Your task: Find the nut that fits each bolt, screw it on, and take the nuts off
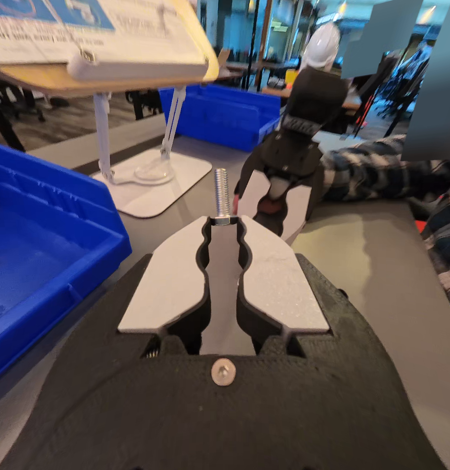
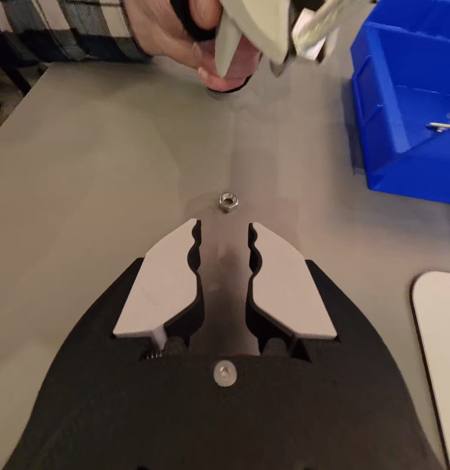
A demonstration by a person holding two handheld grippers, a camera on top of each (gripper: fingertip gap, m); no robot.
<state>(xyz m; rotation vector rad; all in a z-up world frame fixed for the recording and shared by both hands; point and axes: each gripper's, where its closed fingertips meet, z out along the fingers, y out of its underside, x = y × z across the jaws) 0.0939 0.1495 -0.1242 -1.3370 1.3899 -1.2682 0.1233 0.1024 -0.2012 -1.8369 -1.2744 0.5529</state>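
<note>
My left gripper (image 1: 224, 220) is shut on the hex head of a silver bolt (image 1: 221, 193). The bolt's threaded shaft stands upright above the fingertips with no nut on it. In the right wrist view the left gripper (image 2: 285, 54) shows blurred at the top with the bolt (image 2: 313, 33). My right gripper (image 2: 224, 223) is open and empty over the grey table (image 2: 91, 165). A silver hex nut (image 2: 228, 202) lies flat on the table just beyond its fingertips, touching neither pad. The right gripper also shows in the left wrist view (image 1: 272, 211), pointing down at the table beside the bolt.
A blue bin (image 1: 40, 241) stands at the left, another blue bin (image 1: 219, 114) farther back. In the right wrist view a blue bin (image 2: 409, 101) holds small metal parts (image 2: 445, 124). A white stand base (image 1: 155, 183) carries a tilted sheet holder (image 1: 104, 38). A plaid sleeve (image 1: 371, 175) lies at the right.
</note>
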